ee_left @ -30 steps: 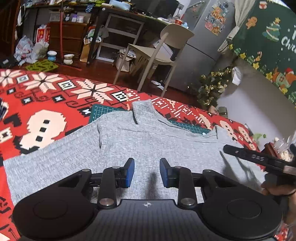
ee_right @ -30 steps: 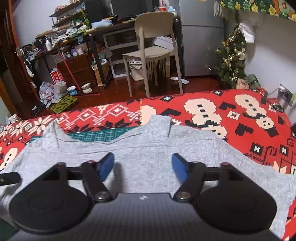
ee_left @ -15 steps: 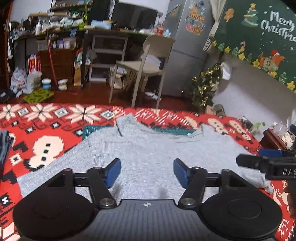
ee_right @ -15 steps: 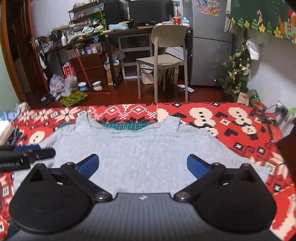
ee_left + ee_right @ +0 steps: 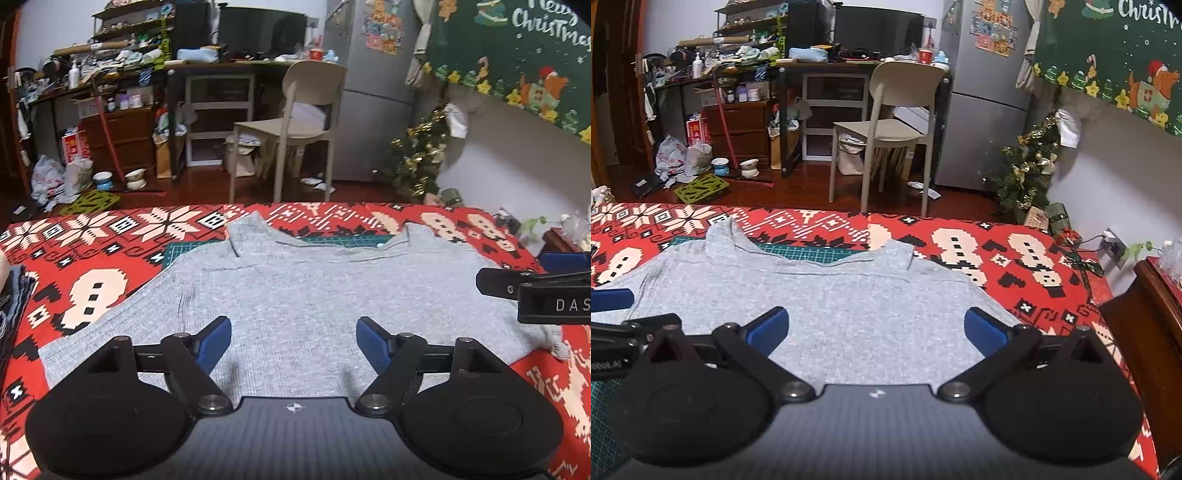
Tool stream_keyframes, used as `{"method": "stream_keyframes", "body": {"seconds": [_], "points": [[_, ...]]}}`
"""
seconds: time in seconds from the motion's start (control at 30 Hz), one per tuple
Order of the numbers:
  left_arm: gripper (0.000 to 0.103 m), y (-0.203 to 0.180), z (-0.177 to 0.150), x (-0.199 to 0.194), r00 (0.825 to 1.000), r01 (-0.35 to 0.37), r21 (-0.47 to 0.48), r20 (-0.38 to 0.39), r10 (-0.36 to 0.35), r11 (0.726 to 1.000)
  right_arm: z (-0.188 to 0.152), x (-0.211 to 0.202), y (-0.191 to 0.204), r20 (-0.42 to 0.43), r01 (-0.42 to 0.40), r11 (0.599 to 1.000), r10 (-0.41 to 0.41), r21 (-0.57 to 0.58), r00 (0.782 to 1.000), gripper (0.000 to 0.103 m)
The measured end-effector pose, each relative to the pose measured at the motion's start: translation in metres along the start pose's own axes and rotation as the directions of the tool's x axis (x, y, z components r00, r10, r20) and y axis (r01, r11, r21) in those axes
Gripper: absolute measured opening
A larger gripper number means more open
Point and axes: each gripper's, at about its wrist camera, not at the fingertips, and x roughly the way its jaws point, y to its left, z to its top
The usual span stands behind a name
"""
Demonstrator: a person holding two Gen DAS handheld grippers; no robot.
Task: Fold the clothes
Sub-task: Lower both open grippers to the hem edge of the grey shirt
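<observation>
A grey ribbed top [image 5: 303, 295] lies spread flat on the red patterned cloth, its two shoulder straps pointing away from me; it also fills the middle of the right wrist view [image 5: 820, 299]. My left gripper [image 5: 293, 343] hovers above the garment's near half, its jaws still opening, with no fabric between the blue pads. My right gripper [image 5: 875, 328] stands wide open over the garment's right half, pads clear of the cloth. Each gripper's tip shows at the edge of the other's view.
The red snowflake-and-snowman cloth [image 5: 92, 258] covers the surface, with a green cutting mat [image 5: 812, 253] under the top's neckline. Folded dark clothing [image 5: 11, 302] lies at the far left. Beyond are a beige chair [image 5: 295, 122], a cluttered desk and a small Christmas tree [image 5: 1027, 173]. A dark wooden cabinet [image 5: 1152, 325] stands right.
Both grippers have opened wider and lifted back from the grey top, which now shows more fully spread. The views have levelled out from a tilt.
</observation>
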Motion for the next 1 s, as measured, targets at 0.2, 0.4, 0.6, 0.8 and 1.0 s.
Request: {"method": "stream_keyframes", "body": {"seconds": [0.2, 0.4, 0.6, 0.8, 1.0], "points": [[0.076, -0.001, 0.0, 0.003, 0.998, -0.056, -0.024, 0.03, 0.057, 0.998, 0.005, 0.023, -0.002, -0.099, -0.069, 0.997, 0.066, -0.027, 0.993, 0.102], [0.085, 0.01, 0.008, 0.004, 0.992, -0.112, -0.115, 0.049, 0.119, 0.987, 0.001, 0.038, -0.006, -0.144, -0.046, 0.999, 0.043, -0.013, 0.989, 0.102], [0.085, 0.015, 0.009, 0.012, 0.99, -0.139, -0.105, -0.019, 0.138, 0.985, 0.0, 0.035, 0.0, -0.112, -0.017, 0.999, 0.013, -0.038, 0.994, 0.102], [0.085, 0.012, 0.01, 0.012, 0.993, -0.108, -0.086, -0.051, 0.104, 0.99, -0.002, 0.036, 0.001, -0.101, -0.048, 0.999, 0.048, -0.003, 0.994, 0.102], [0.071, 0.006, 0.009, 0.019, 0.993, -0.076, -0.106, -0.096, 0.066, 0.991, -0.004, 0.043, -0.009, -0.122, -0.105, 0.992, 0.114, 0.077, 0.986, 0.102]]}}
